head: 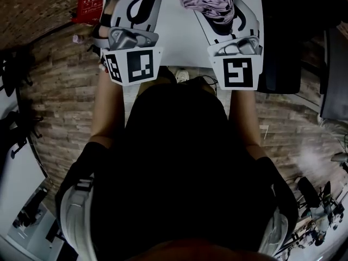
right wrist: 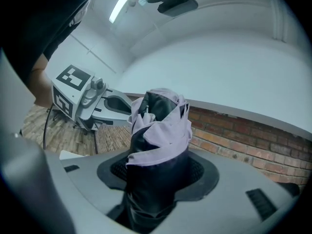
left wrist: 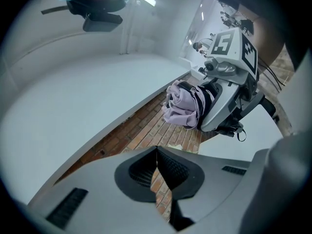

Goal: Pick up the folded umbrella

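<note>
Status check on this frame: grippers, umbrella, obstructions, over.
Left gripper shut, empty. Right gripper shut on folded umbrella, purple canopy poking past jaws. Nothing blocking in view.

One folded umbrella, lilac and black. Two grippers, the left gripper and the right gripper, each with two fingers, so four fingers in all. Two marker cubes: the left cube and the right cube. One white surface at twelve o'clock in the head view. One red item at eleven o'clock. One person.
</note>
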